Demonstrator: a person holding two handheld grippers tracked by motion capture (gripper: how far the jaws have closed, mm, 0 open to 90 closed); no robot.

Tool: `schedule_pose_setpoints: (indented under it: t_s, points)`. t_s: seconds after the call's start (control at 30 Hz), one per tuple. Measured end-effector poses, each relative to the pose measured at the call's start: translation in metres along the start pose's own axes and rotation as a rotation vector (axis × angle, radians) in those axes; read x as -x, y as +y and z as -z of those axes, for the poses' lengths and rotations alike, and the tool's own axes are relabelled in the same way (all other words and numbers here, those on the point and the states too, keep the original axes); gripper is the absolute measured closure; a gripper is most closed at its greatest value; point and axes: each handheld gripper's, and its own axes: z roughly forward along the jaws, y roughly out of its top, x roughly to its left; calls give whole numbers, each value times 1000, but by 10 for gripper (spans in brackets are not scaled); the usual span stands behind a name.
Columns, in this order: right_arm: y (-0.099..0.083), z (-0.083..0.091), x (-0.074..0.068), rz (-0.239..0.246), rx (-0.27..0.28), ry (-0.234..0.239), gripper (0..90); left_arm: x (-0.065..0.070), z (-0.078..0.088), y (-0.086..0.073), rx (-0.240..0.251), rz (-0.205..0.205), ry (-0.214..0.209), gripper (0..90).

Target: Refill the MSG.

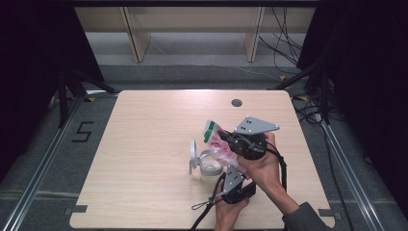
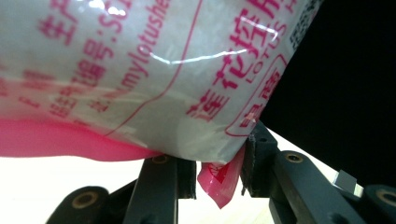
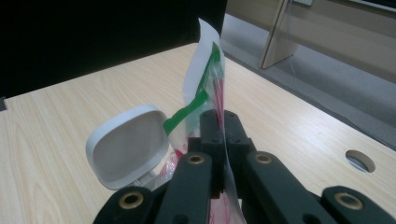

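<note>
Pink-printed plastic bag [image 1: 219,143] hangs over the open jar [image 1: 210,167]; right gripper [image 3: 223,122] pinches its top; left gripper [image 2: 219,175] nips its bottom corner.

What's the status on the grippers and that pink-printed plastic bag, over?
Right gripper shut on pink-printed plastic bag, upper edge. Left gripper pinching its bottom corner. Clear container with open white lid directly beneath; nothing in the way.

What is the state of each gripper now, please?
Left gripper: closed on the lower corner of the plastic bag.
Right gripper: shut on the bag's upper edge, above the open white container.
</note>
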Motion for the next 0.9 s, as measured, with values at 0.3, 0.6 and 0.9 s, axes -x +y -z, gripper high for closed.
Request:
schedule_pose_setpoints:
  t_s: [0.3,0.6,0.9]
  points:
    - [-1,-4,-1,6,-18,8,900,0,0,-1,-5,-10,-4,703]
    - [-2,-6,-2,-8,-15,5,900,1,0,-1,-6,-11,1,704]
    - [0,-8,-2,14,-20,21,900,1,1,0,-1,-13,0,705]
